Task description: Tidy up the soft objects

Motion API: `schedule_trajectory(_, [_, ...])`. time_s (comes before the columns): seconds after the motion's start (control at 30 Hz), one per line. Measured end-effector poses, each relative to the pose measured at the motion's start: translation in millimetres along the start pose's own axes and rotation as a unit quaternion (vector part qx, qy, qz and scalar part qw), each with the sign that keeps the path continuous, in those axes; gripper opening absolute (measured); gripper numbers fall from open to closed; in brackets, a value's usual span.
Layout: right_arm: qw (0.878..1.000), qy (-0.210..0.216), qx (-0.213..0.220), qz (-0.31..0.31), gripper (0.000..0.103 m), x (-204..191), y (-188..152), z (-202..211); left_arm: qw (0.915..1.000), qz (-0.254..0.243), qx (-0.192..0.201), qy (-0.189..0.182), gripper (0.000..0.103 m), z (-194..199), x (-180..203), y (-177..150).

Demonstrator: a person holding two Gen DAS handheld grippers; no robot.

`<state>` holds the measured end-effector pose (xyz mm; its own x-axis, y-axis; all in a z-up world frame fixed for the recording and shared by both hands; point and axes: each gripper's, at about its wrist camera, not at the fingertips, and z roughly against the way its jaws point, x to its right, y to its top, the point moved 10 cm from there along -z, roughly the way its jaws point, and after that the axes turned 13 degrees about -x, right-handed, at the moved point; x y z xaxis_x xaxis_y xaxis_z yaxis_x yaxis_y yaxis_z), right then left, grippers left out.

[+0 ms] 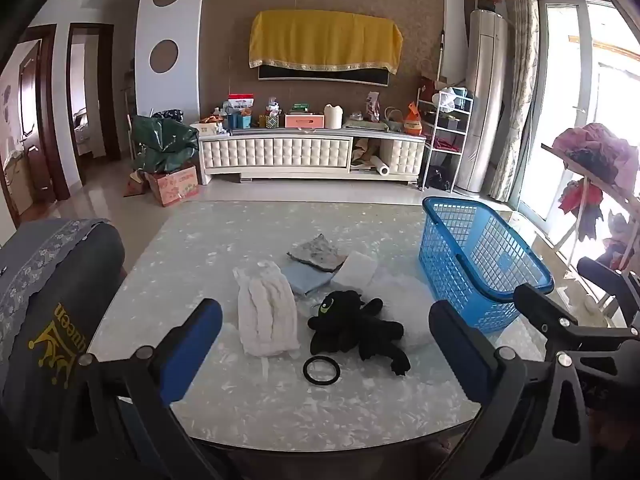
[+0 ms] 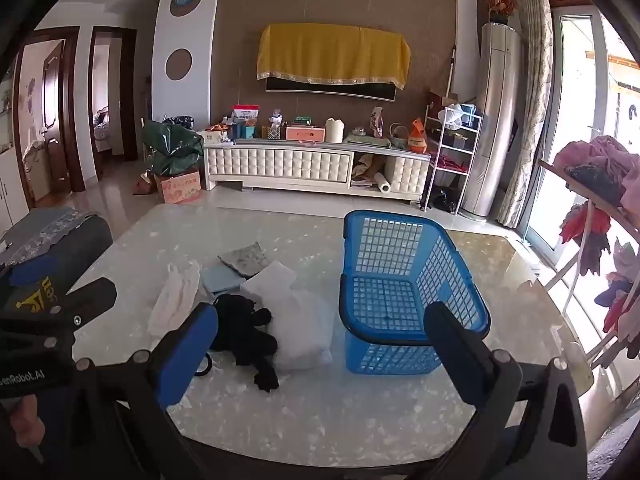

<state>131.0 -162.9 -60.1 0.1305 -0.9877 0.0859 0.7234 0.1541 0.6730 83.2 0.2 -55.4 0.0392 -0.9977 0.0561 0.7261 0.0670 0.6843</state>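
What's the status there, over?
Left gripper and right gripper open, empty. Black plush toy on table; blue basket empty. Nothing blocking.

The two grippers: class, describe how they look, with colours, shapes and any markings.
The left gripper and right gripper match: black angular linkage arms with silver round pivot bolts, ending in flat fingers with blue pads. In the right wrist view, white mirrored lettering marks the left gripper's black body.

Both wrist views overlooking table (image 1: 280, 408)
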Motion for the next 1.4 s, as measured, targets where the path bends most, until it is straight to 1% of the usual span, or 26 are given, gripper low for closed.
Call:
schedule_trajectory(0.1, [1.0, 0.005, 0.001, -0.004, 0.103, 0.3, 0.0, 0.5, 1.0, 0.0, -0.001, 0.004, 0.103, -0.2, -0.9, -0.2])
schedule_trajectory(0.37, [1.0, 0.009, 0.005, -0.004, 0.103, -3.2, 2.0, 2.5, 1.0, -0.006, -0.002, 0.002, 0.103, 0.1, 1.8, 0.7])
schedule_trajectory(0.4, [1.0, 0.006, 0.001, -0.005, 0.103, -2.3, -6.2, -4.0, 1.0, -0.007, -0.003, 0.002, 0.103, 0.7, 2.9, 1.2])
schedule_trajectory(0.53, [1.0, 0.013, -0.001, -0.008, 0.103, -0.4, -2.9, -0.2, 0.9999, -0.013, -0.001, 0.001, 0.103, 1.9, 6.2, -2.3])
schedule_trajectory(0.6, [1.0, 0.01, -0.002, -0.008, 0.103, -1.0, -3.8, 0.6, 0.9998, -0.017, -0.001, 0.004, 0.103, 0.9, 6.5, -2.5])
schedule_trajectory(0.97, [1.0, 0.017, -0.009, -0.011, 0.103, 0.9, -4.6, 1.0, 0.9997, -0.021, -0.007, 0.007, 0.103, -0.1, 7.5, -5.0])
schedule_trajectory(1.4, [1.0, 0.011, -0.01, -0.009, 0.103, 3.1, -7.4, 2.6, 0.9996, -0.026, -0.005, 0.009, 0.103, 1.0, 10.1, -5.6])
